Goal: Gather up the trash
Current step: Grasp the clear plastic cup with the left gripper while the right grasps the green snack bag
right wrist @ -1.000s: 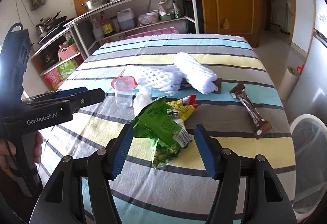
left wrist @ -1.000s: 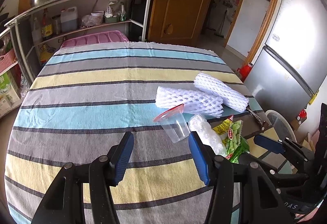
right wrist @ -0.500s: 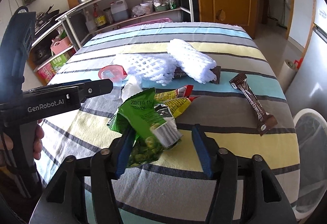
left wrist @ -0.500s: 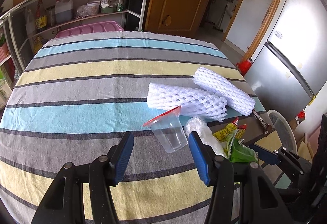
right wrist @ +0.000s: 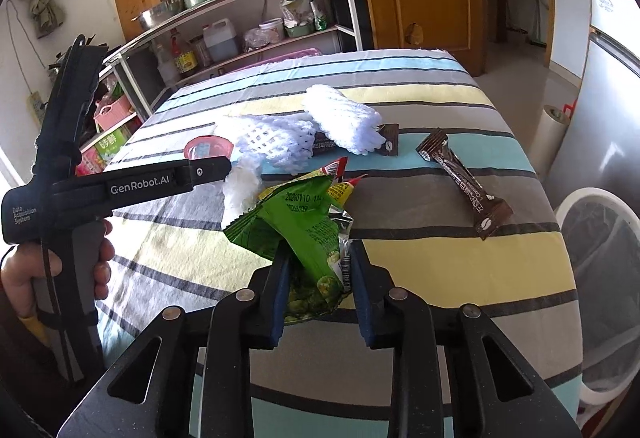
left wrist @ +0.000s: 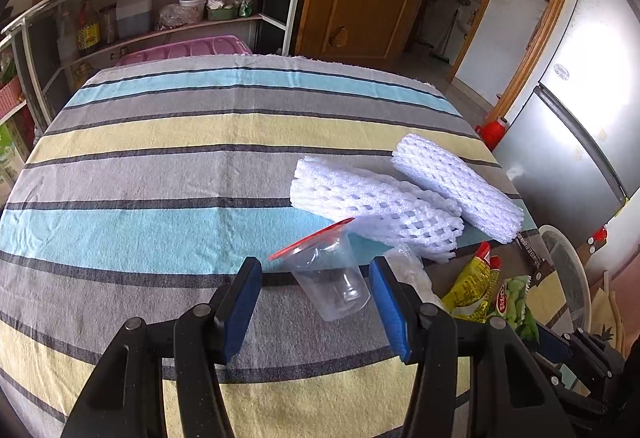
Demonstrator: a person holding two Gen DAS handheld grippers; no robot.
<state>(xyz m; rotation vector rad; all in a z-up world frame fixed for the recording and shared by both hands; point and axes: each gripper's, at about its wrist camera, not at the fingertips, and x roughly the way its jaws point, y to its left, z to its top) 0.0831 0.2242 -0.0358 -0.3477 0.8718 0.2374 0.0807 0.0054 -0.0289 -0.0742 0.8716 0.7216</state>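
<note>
Right gripper (right wrist: 316,270) fingers closing round green snack bag (right wrist: 304,234), near worktop's right edge, a second ago untouched. First trash nearly secured. Left gripper (left wrist: 316,298) fingers released, straddling clear cup (left wrist: 332,282).

Desk cloth (left wrist: 168,174): stripes of grey, pale yellow, light blue, thin dark lines
Foam nets (left wrist: 380,206): white mesh
Cup (left wrist: 332,278): clear, red lid
Snack bag (right wrist: 308,234): green
Sachets (right wrist: 466,184): dark brown
Tongs pads (left wrist: 240,302): blue, black frame
</note>
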